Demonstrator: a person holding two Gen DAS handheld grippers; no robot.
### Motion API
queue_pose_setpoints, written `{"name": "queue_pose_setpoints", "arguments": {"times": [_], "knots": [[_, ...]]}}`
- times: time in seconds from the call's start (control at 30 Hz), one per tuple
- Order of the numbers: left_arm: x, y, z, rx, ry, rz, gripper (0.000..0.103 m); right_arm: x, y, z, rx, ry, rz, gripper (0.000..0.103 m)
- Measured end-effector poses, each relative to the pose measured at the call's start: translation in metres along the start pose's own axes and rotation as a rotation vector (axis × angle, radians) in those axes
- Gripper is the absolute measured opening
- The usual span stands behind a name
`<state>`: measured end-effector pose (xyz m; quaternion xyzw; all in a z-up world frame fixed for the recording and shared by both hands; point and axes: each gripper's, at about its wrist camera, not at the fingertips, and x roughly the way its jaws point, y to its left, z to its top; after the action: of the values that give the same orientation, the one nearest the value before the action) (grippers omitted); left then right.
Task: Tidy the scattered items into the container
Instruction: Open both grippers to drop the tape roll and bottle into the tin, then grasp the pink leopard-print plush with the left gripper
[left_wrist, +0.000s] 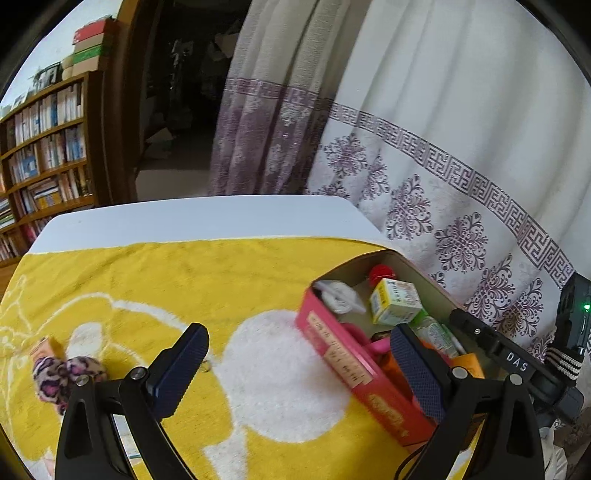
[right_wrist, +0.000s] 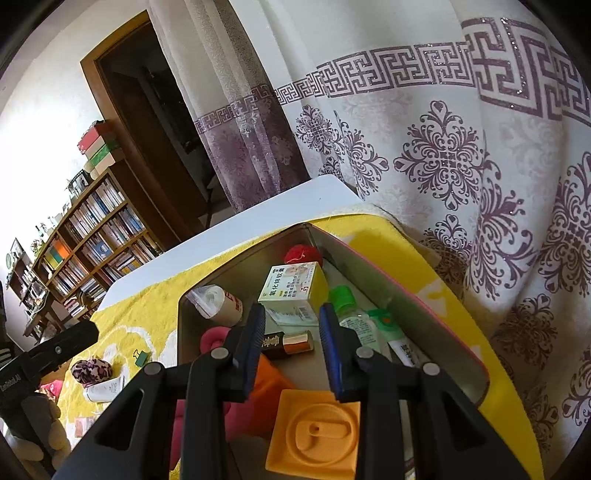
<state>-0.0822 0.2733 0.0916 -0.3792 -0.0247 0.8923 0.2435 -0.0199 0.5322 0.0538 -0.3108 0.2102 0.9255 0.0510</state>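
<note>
A white table is standing before a curtain with purple patterns, and a yellow towel is covering most of its top. At the right side of the towel a red tin box is sitting open, its inside wall grey. Many items are lying in it already: a small medicine carton, a white roll, a bottle with green cap, a red pompom, a battery, a pink item and an orange square block.

The left gripper is hanging above the towel with its fingers spread wide apart, holding nothing; its right finger is standing in front of the box wall, and I cannot tell if it is touching it. The right gripper is hovering over the open box, its fingers parted moderately, with the battery showing between them but lying below, not gripped.

Still outside on the towel, well apart from the box, a purple patterned scrunchie is lying beside a small orange pack. Near them a white tube and a green binder clip are lying too.
</note>
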Motion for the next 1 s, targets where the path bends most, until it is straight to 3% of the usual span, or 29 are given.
{"name": "queue_pose_setpoints", "arguments": {"times": [0.23, 0.7, 0.87, 1.0], "knots": [[-0.013, 0.037, -0.01, -0.06, 0.029, 0.052, 0.1, -0.002, 0.005, -0.002, -0.013, -0.015, -0.022, 0.033], [-0.051, 0.133, -0.028, -0.184, 0.003, 0.213, 0.1, -0.01, 0.023, -0.006, -0.05, -0.028, -0.04, 0.033], [-0.062, 0.166, -0.032, -0.24, -0.005, 0.258, 0.1, -0.018, 0.033, -0.008, -0.051, -0.042, -0.033, 0.053], [-0.062, 0.183, -0.034, -0.286, -0.002, 0.258, 0.1, -0.023, 0.046, -0.008, -0.056, -0.035, 0.005, 0.057]]}}
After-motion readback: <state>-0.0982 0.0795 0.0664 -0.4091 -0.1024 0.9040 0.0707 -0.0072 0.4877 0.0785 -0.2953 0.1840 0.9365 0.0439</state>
